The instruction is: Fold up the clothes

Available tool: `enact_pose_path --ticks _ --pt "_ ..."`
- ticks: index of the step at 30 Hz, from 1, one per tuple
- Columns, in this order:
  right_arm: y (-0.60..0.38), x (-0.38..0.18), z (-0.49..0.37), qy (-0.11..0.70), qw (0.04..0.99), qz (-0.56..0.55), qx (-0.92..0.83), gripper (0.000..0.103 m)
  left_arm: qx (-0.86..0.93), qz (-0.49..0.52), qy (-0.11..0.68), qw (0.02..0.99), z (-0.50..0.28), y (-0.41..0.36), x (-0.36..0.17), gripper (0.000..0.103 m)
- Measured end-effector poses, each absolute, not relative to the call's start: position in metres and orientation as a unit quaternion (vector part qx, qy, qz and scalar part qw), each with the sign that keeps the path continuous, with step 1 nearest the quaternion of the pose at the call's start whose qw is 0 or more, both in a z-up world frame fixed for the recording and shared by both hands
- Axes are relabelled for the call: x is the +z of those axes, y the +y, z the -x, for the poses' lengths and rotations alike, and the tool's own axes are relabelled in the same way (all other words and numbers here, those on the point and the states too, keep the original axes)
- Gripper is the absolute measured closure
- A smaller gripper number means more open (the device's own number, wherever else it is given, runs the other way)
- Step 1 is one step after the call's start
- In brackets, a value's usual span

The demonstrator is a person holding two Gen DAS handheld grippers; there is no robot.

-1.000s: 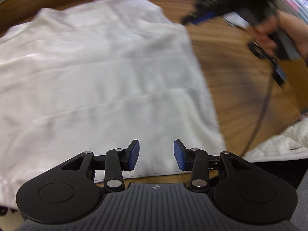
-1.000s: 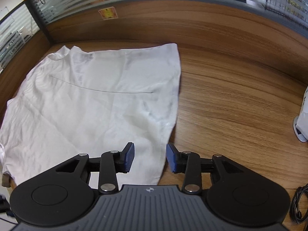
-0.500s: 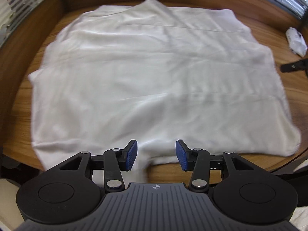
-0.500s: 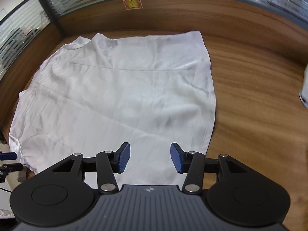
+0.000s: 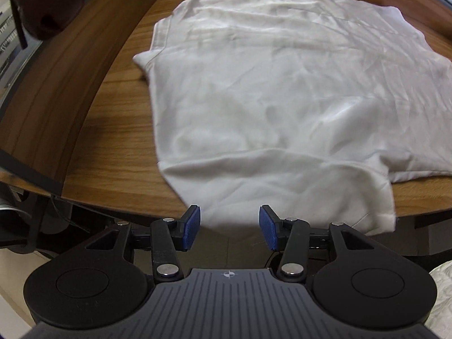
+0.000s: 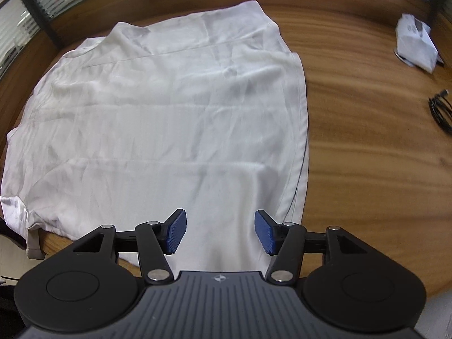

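Observation:
A white T-shirt [image 5: 268,90] lies spread flat on the wooden table [image 5: 113,152]; its near part hangs a little over the front edge. It also shows in the right wrist view [image 6: 158,118], filling the left and middle. My left gripper [image 5: 229,227] is open and empty, hovering at the table's front edge just before the shirt's near left part. My right gripper [image 6: 219,231] is open and empty, above the shirt's near edge close to its right hem [image 6: 299,152].
A raised wooden rim [image 5: 65,65] runs along the table's left and back. A dark round object [image 5: 46,2] sits beyond the rim at the upper left. A white packet [image 6: 415,42] and a black cable [image 6: 440,110] lie on the table [image 6: 367,141] at the right.
My left gripper has swung left, from the shirt's right side to its left part by the rim. My right gripper has moved left over the shirt's near edge. Both stay open.

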State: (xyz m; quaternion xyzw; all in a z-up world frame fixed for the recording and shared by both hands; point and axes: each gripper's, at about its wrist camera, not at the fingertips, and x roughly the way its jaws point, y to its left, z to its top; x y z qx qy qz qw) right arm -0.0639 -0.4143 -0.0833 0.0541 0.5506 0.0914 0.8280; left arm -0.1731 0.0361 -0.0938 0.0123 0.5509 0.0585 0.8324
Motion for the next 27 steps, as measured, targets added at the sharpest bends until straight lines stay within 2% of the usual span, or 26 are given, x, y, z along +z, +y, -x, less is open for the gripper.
enact_pose_path --ticks 14,27 --pt "-0.389 -0.078 0.096 0.555 0.828 -0.039 0.068 0.042 -0.057 0.022 0.560 0.826 0.193 0.063 -0.160 0.052" --pt "-0.390 -0.066 0.108 0.567 0.822 -0.028 0.042 0.041 -0.127 0.044 0.534 0.835 0.180 0.051 -0.197 0.049"
